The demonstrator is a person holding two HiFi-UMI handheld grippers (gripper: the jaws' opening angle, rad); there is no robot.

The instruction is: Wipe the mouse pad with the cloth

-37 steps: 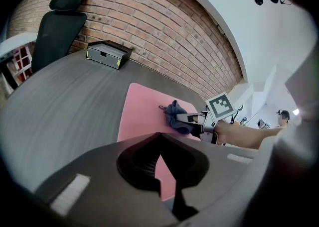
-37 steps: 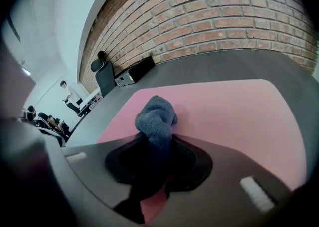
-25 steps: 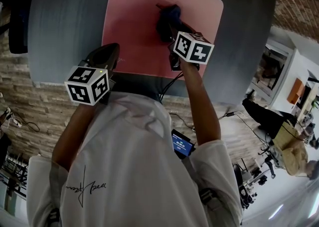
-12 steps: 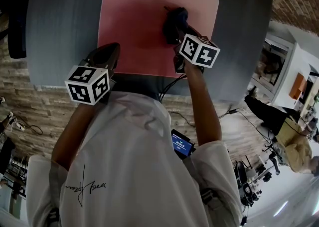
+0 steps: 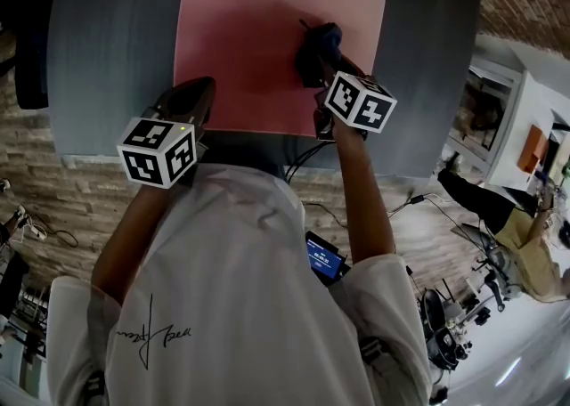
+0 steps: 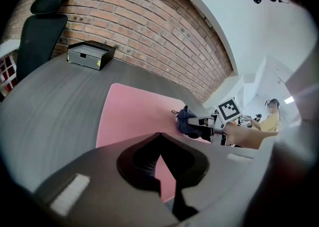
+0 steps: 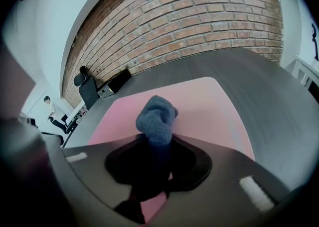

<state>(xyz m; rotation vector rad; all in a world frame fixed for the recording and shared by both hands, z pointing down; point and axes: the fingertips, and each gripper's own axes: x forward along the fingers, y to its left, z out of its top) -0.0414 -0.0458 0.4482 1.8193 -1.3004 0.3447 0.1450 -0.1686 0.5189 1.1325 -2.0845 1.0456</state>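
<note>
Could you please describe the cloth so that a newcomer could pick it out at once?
A large pink mouse pad lies on the dark grey table. Over its right part, the right gripper is shut on a bunched cloth. It is dark blue and fuzzy, the only soft thing on the pink pad.

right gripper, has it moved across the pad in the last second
Yes. The right gripper, shut on the cloth, has slid rightward and slightly toward the person, ending nearer the right edge of the mouse pad.
</note>
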